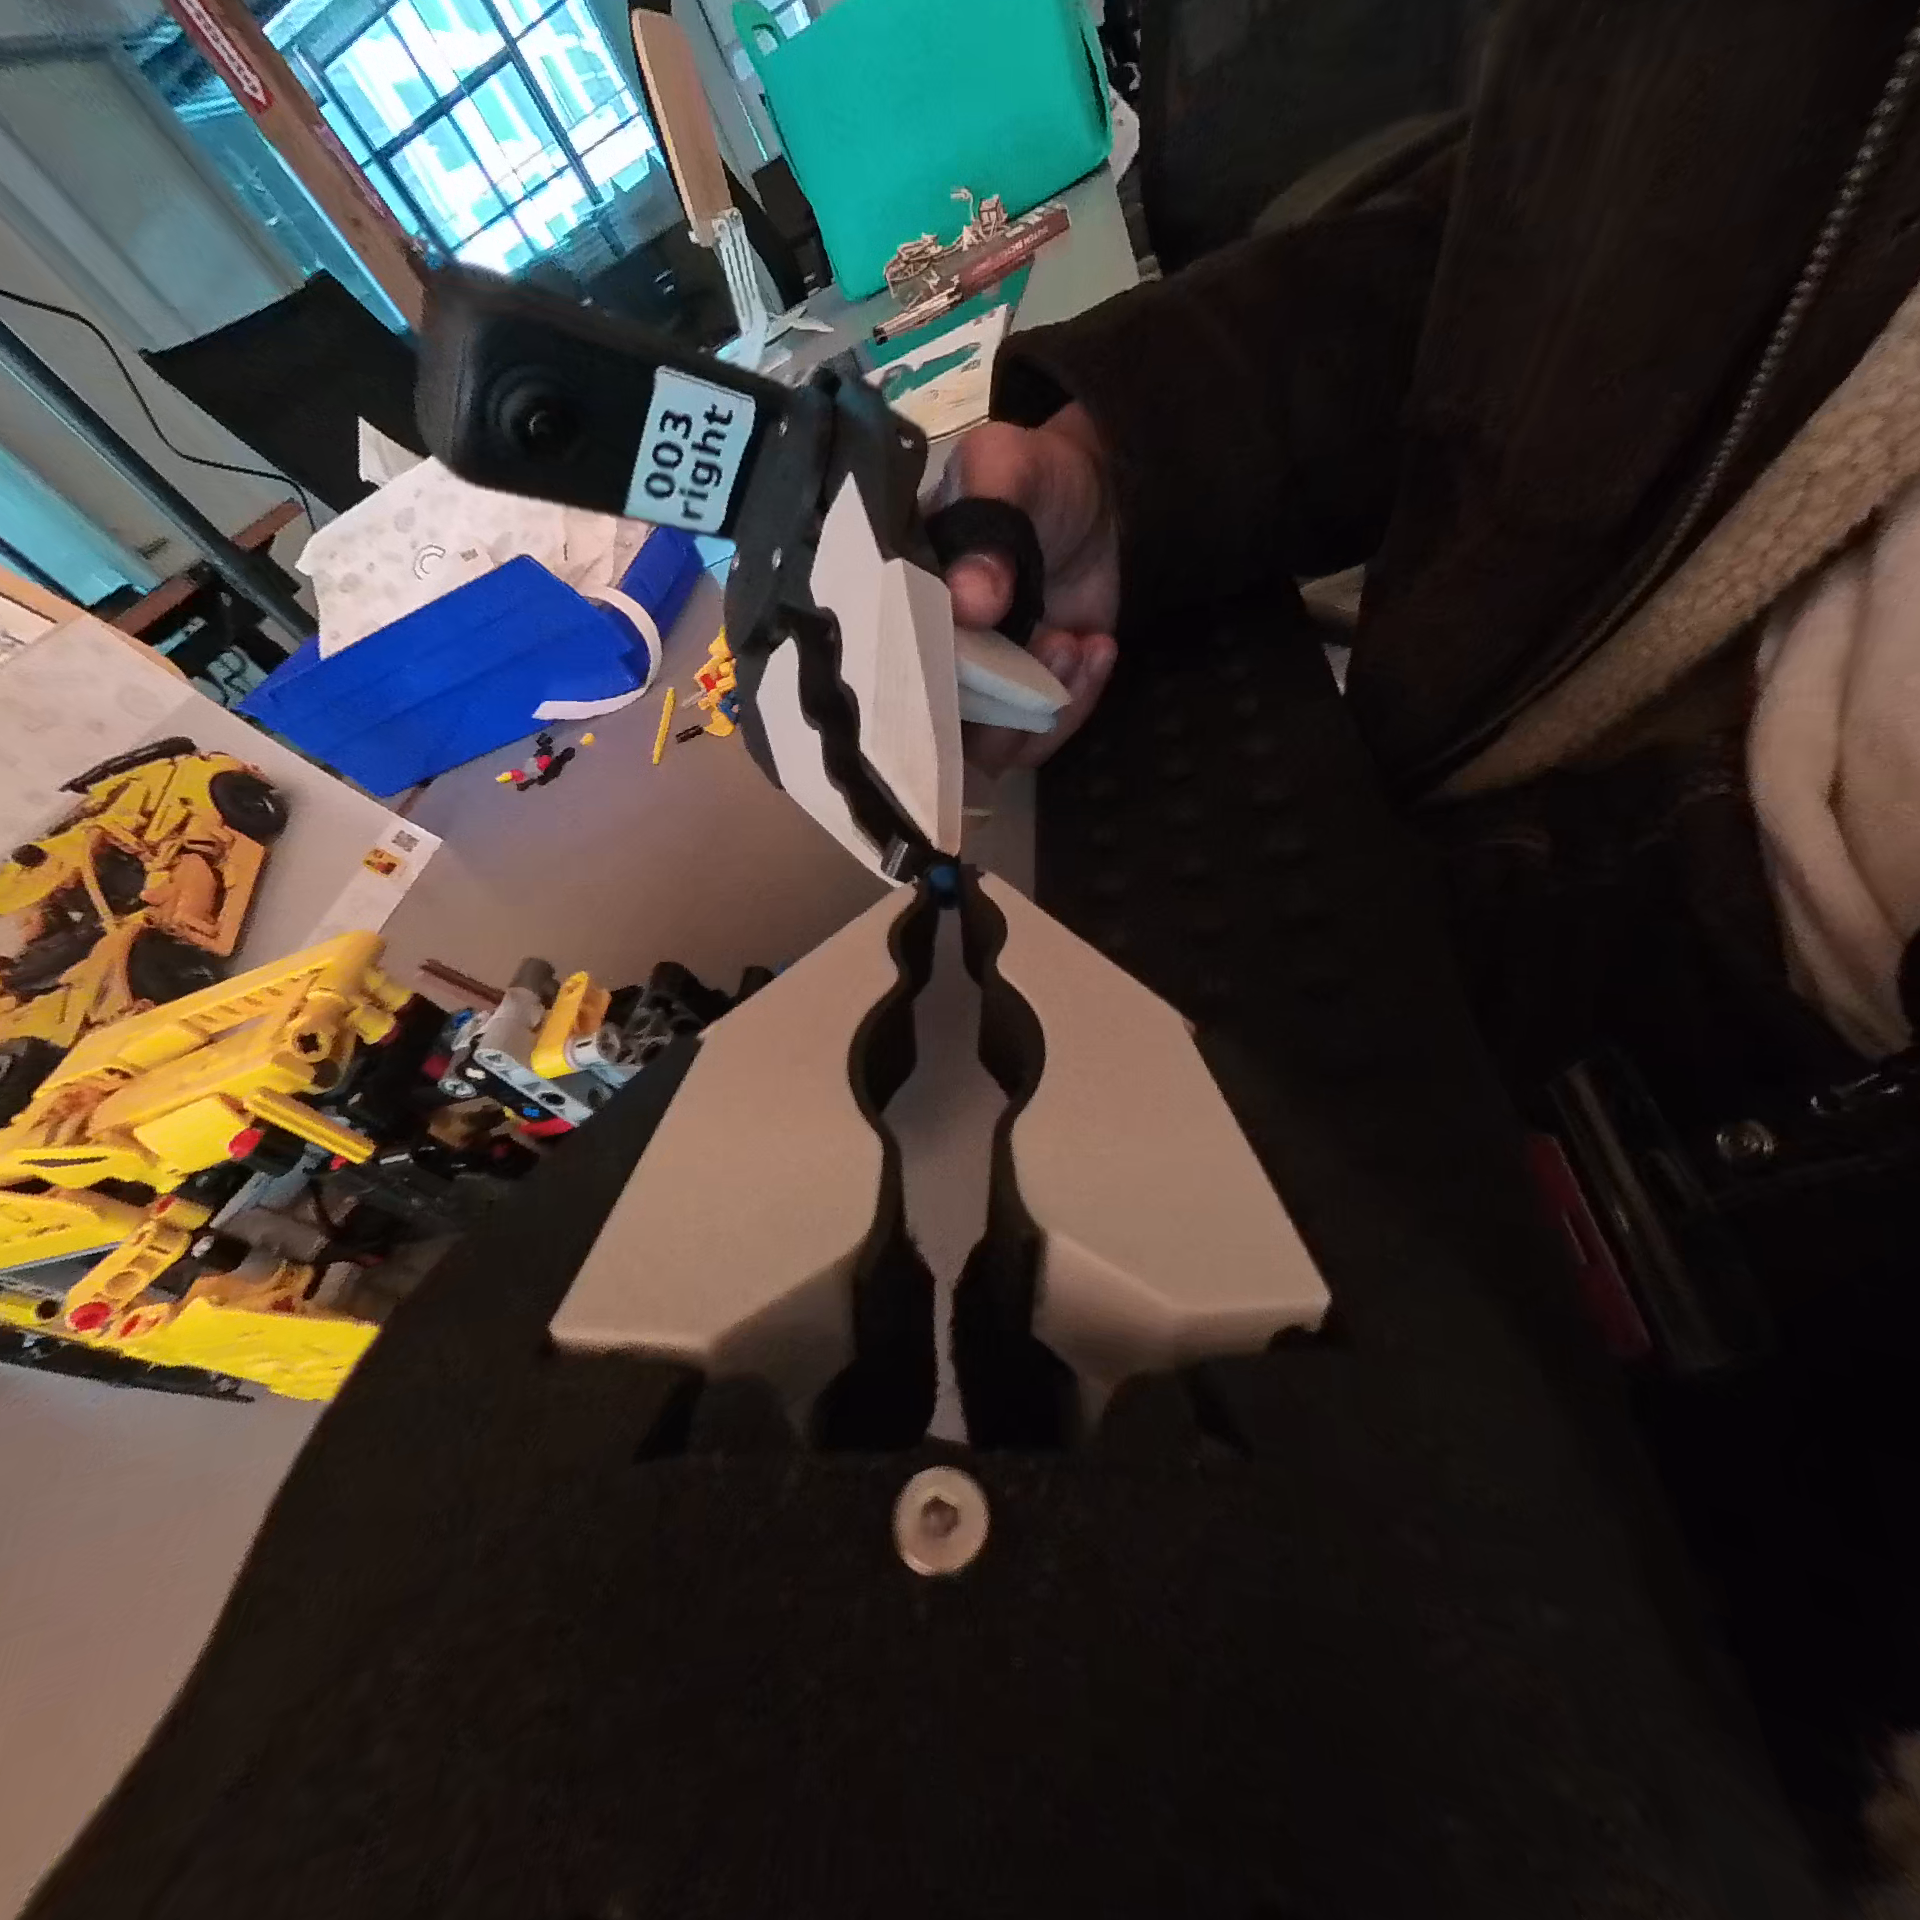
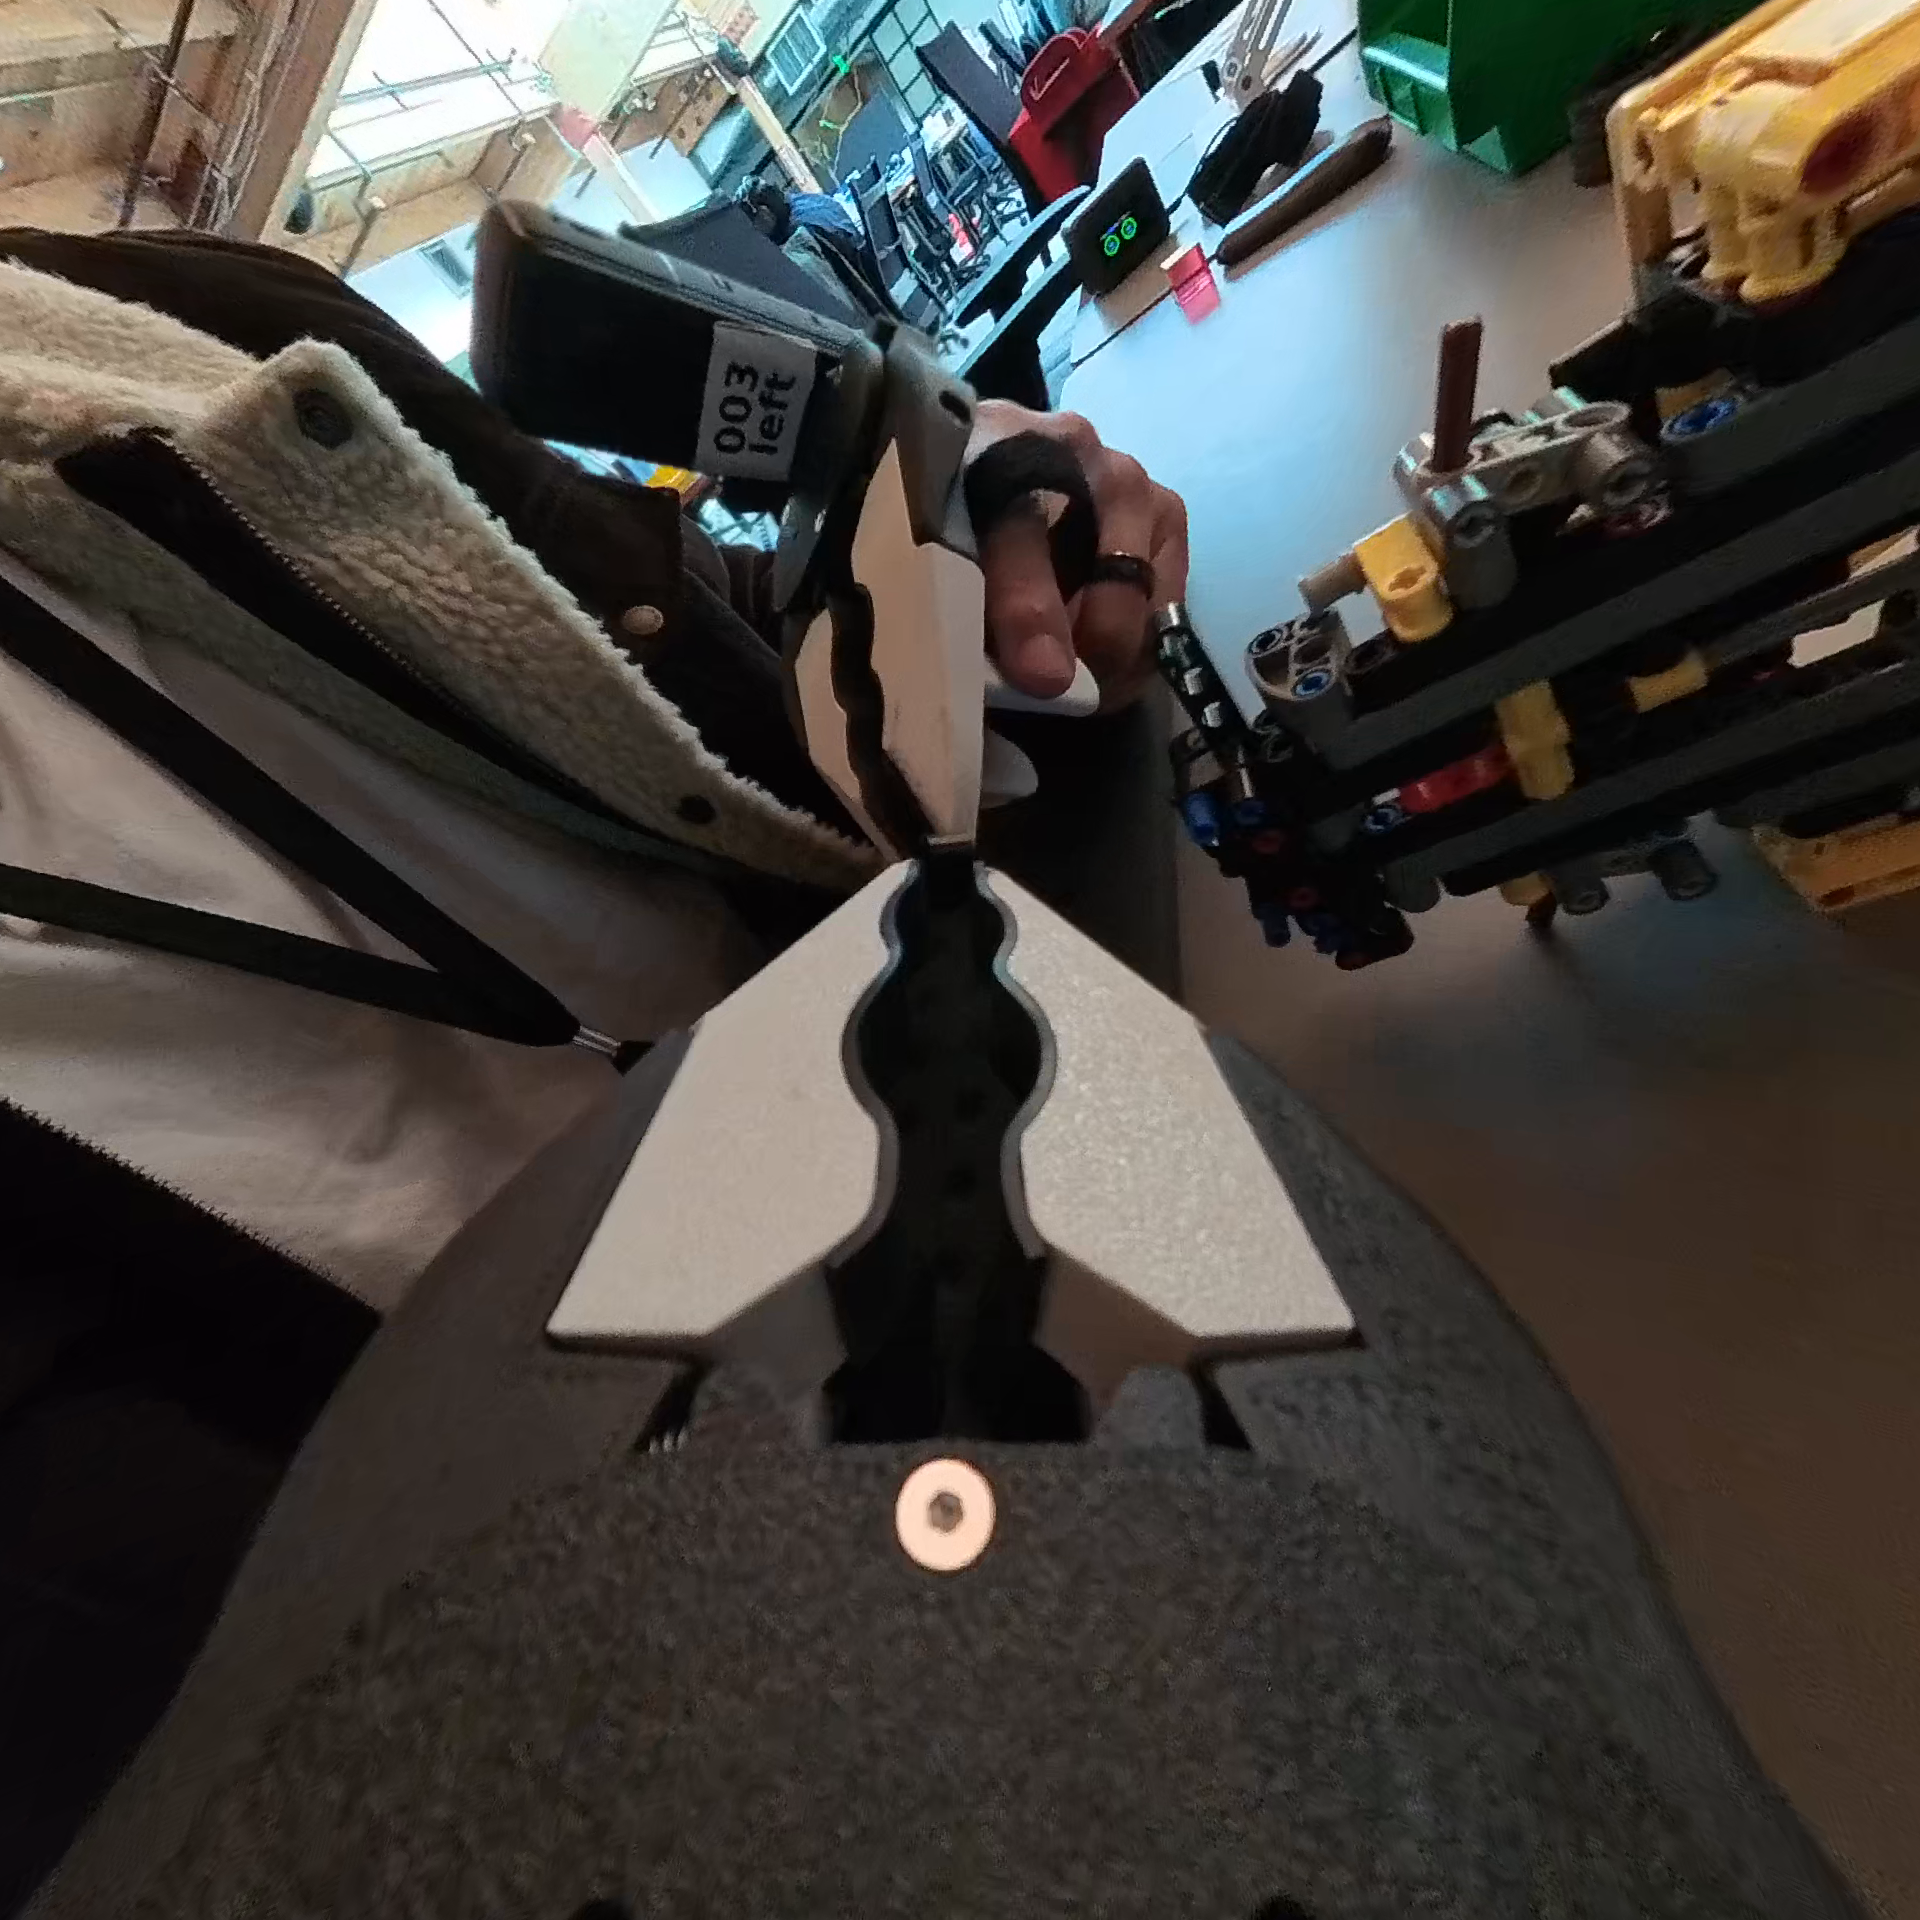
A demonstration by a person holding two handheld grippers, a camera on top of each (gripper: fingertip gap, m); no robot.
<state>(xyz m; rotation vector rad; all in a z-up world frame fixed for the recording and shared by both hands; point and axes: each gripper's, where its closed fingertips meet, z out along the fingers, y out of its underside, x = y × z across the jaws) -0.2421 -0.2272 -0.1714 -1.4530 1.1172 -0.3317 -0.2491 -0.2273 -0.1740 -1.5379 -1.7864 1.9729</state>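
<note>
The left gripper (image 1: 943,883) and right gripper (image 2: 940,868) meet tip to tip, both jaws pinching a tiny blue piece (image 1: 943,878); a yellow toy truck (image 1: 197,1122) sits beside them.

The tiny blue part (image 1: 943,881) pinched where the left tool (image 1: 940,899) meets the right tool (image 1: 906,854) is too small to identify. At nine o'clock the yellow brick vehicle (image 1: 177,1122) is cut by the frame edge. A black piece (image 2: 951,1039) is mostly hidden.
</note>
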